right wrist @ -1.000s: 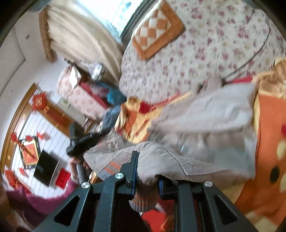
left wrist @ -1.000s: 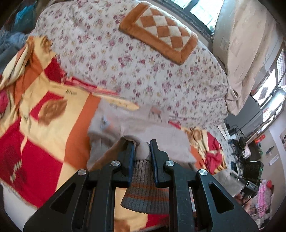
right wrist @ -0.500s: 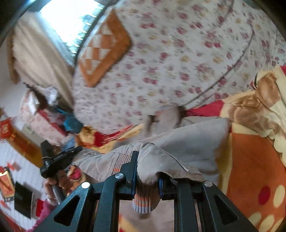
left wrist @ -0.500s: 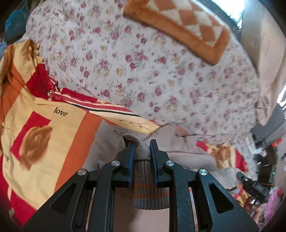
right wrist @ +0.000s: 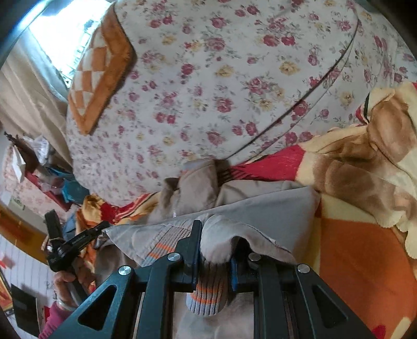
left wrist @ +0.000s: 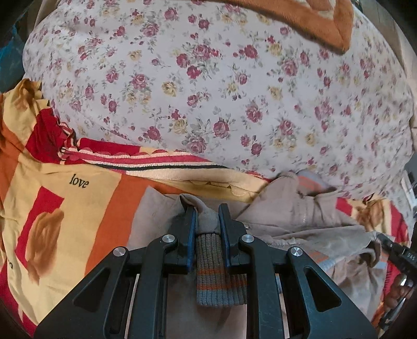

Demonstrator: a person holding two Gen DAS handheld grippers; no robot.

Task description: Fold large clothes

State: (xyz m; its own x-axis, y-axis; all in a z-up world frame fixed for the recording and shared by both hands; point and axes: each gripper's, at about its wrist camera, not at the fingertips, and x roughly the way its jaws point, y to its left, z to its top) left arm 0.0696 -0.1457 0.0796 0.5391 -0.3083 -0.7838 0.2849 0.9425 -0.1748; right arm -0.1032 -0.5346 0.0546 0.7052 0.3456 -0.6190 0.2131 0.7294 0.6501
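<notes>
Left wrist view first: my left gripper [left wrist: 206, 221] has its jaws nearly together, clamped on a bunched corner of the beige jacket [left wrist: 299, 216]. A ribbed grey cuff with orange stripes [left wrist: 219, 276] hangs back from between the fingers toward the camera. Beyond the tips, the jacket lies spread on the red, orange and cream blanket [left wrist: 65, 208], its zipper [left wrist: 303, 216] running up toward the collar, which sits against the foot of the floral bedding [left wrist: 208, 91]. An orange checked cushion [left wrist: 312, 20] rests on top of that bedding.

From the right wrist view, my right gripper [right wrist: 216, 242] is likewise pinched almost closed on a fold of the same jacket, beige cloth draping over both fingers, and a second striped ribbed cuff [right wrist: 208, 294] dangles below the pads. The jacket's hem stretches leftward from this grip toward my other gripper, seen in a hand [right wrist: 65, 281] at the left edge. The garment's body is smooth and doubled over, its far edge lying on the blanket just beside the floral bedding. A bright window [right wrist: 65, 39] shows at the upper left.
</notes>
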